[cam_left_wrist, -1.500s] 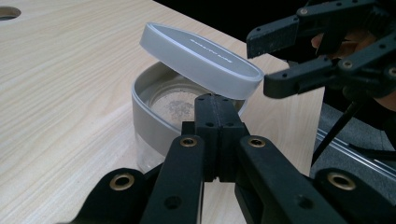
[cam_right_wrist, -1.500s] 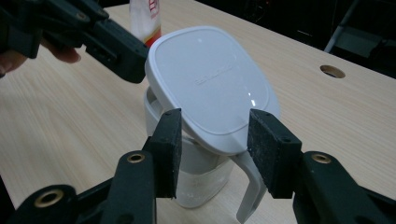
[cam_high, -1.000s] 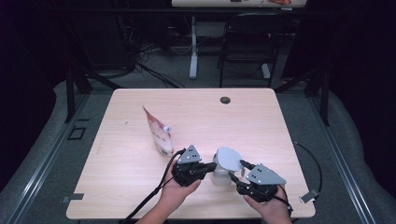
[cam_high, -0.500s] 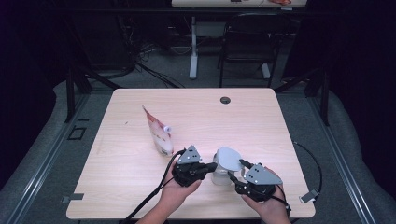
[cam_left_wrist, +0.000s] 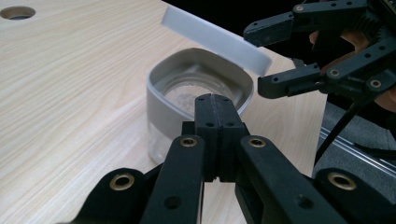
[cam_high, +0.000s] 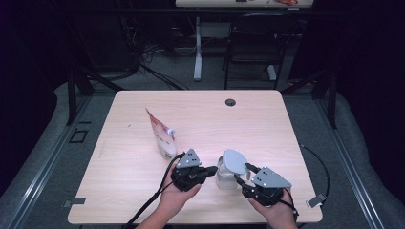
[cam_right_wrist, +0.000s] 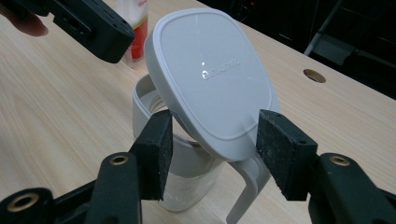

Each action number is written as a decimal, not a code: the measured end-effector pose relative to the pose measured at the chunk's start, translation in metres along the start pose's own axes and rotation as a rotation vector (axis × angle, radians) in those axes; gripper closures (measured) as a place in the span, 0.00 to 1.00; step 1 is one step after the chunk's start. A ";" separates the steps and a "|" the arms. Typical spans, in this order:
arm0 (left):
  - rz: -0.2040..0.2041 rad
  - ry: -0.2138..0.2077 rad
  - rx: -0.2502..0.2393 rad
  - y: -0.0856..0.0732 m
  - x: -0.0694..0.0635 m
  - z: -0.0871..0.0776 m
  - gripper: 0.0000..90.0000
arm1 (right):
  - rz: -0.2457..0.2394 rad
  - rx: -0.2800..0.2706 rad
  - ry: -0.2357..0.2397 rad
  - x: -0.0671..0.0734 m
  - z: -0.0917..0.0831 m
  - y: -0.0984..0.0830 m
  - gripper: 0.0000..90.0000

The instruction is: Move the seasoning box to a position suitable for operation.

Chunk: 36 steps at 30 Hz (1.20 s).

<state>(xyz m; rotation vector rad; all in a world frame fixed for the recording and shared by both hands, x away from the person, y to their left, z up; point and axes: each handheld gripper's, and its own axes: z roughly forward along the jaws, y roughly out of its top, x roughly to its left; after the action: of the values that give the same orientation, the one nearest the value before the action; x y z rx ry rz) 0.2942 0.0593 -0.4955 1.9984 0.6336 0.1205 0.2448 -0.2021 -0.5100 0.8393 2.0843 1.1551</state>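
A clear jar (cam_high: 226,180) with a pale grey rim (cam_left_wrist: 159,93) stands near the table's front edge, its white hinged lid (cam_right_wrist: 210,70) tilted up. My right gripper (cam_right_wrist: 219,154) is shut on the lid, one pad on each side of its near edge by the hinge strap. From the jar's left my left gripper (cam_left_wrist: 215,100) points at the rim, its jaws shut together and empty. Inside the jar I see a little pale residue. In the high view the left gripper (cam_high: 209,171) and right gripper (cam_high: 241,175) flank the jar.
A red and white spouted pouch (cam_high: 162,136) stands on the wooden table (cam_high: 267,124), behind and left of my left gripper. A cable hole (cam_high: 230,102) sits at the far edge. A chair (cam_high: 255,47) and a table leg stand beyond; cables trail off the front.
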 end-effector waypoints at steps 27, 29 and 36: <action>-0.098 0.147 -0.009 -0.062 0.046 -0.090 1.00 | 0.038 0.000 -0.023 -0.006 -0.004 -0.004 0.57; -0.104 0.157 -0.009 -0.065 0.048 -0.095 1.00 | 0.038 -0.004 -0.025 -0.006 -0.005 -0.004 0.57; -0.125 0.185 -0.019 -0.075 0.054 -0.110 0.99 | 0.044 -0.022 -0.032 -0.007 -0.008 -0.003 0.57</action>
<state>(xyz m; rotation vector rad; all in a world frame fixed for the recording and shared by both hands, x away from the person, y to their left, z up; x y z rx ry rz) 0.2740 0.2007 -0.5134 1.9374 0.8702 0.2374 0.2427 -0.2126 -0.5076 0.8920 2.0329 1.1781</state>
